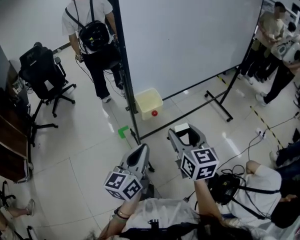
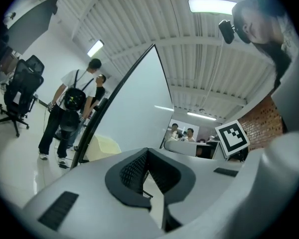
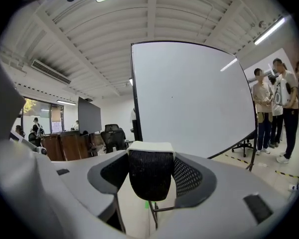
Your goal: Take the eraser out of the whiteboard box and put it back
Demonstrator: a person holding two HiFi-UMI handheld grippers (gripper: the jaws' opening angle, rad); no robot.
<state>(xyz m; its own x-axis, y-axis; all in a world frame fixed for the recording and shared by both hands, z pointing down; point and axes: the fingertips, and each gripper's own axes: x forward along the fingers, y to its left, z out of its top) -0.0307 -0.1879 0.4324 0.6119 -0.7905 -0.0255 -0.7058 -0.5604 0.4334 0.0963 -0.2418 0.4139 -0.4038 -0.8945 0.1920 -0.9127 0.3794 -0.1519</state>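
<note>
We hold the right gripper in front of the whiteboard, near its lower edge. Its jaws stand wide and clamp the eraser, which sits upright between the pads with its black felt facing us and its white back on top. The left gripper hangs just beside it, on the side towards the whiteboard's dark upright post. Its jaws are drawn together with nothing between them.

Farther out, the pale yellow box rests on the floor at the foot of the whiteboard, against that post, well apart from the eraser. A small red ball lies just beside the box. Behind the whiteboard's post a person with a black backpack stands with their back to us, and an office chair stands beyond them. At the whiteboard's other end, several people stand together.
</note>
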